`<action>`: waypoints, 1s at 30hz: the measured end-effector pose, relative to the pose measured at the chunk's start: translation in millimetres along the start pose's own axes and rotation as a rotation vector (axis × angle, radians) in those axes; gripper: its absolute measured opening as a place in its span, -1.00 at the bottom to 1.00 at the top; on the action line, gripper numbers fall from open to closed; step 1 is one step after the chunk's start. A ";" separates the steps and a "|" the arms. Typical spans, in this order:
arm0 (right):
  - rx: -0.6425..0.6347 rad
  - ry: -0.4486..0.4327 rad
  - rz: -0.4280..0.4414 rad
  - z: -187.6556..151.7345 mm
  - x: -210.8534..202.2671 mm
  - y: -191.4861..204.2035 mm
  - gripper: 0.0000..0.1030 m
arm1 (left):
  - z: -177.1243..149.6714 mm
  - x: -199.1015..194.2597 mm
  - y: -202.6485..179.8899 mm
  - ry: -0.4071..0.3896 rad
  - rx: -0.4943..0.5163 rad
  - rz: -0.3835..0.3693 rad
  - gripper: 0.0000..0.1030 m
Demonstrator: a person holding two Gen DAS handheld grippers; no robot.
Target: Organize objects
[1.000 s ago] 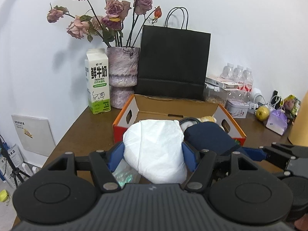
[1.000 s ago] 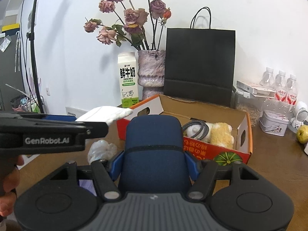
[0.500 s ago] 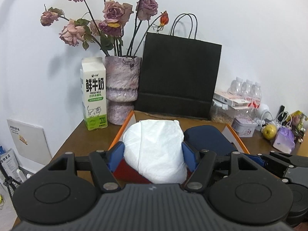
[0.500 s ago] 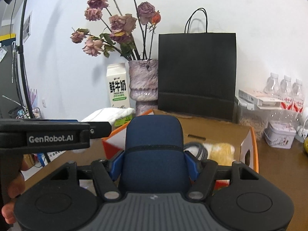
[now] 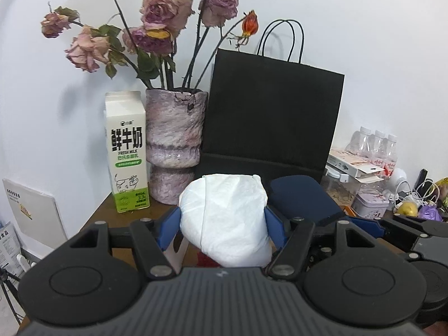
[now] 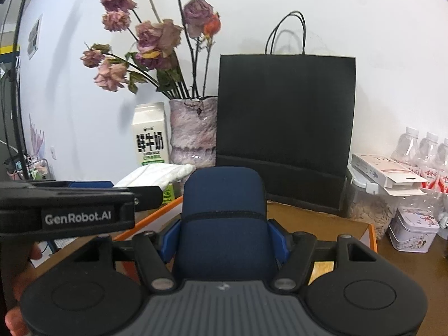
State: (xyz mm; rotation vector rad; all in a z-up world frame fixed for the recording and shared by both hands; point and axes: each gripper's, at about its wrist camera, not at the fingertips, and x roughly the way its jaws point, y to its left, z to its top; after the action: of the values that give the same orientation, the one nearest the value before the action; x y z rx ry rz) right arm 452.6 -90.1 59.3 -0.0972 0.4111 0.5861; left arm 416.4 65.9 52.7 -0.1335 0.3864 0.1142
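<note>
— What is different from a second ago?
— Both grippers sit higher. In the left wrist view the orange cardboard box (image 5: 179, 247) fills the middle a second ago; now only a sliver of it shows under the white bundle (image 5: 224, 221).
— And the things inside the box?
— The plush toy and the cable are gone from both views. In the right wrist view only the box's far rim (image 6: 316, 217) shows.
— What rises into view instead?
— The black paper bag (image 6: 285, 128), vase (image 6: 194, 131) and milk carton (image 5: 127, 151) loom larger and sit lower in frame.
— The crumpled plastic on the table?
— Out of sight.
</note>
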 end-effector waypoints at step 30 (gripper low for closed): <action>0.072 0.064 -0.027 -16.0 55.6 -41.3 0.39 | -9.8 79.0 -9.0 0.054 0.053 0.052 0.54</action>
State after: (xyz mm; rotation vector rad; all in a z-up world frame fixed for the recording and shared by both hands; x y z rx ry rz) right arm 511.9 -99.0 21.1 -0.0526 0.4922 0.5424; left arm 486.7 62.3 14.4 -0.0740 0.4465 0.1515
